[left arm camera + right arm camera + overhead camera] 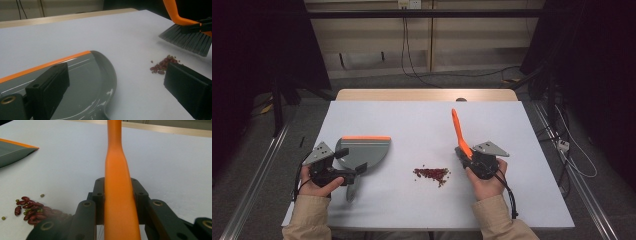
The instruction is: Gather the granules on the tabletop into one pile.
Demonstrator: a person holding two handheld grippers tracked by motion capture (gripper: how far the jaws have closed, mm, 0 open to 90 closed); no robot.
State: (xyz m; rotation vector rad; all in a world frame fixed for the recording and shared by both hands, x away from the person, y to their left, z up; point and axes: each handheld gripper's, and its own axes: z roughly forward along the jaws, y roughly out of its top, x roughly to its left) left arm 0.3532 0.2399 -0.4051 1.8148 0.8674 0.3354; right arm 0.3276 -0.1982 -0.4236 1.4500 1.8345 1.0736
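Note:
A grey dustpan [364, 150] with an orange front edge lies flat on the white table [412, 117] at the left, its handle pointing toward the near edge. My left gripper [352, 161] straddles the pan's neck with jaws wide apart and no pad pressing on it; in the left gripper view the dustpan [82, 85] lies between the jaws of the left gripper [117, 82]. My right gripper [464, 152] is shut on the orange brush [457, 130], whose handle [117, 195] rises between the jaws of the right gripper [117, 185]. The grey bristles [187, 41] hover just right of a small pile of red beans [432, 173].
The beans [30, 211] include a few small green ones [162, 66] and lie between pan and brush. Bare white tabletop stretches behind them to a wooden strip [427, 95] at the far edge. Cables run over the floor on the right.

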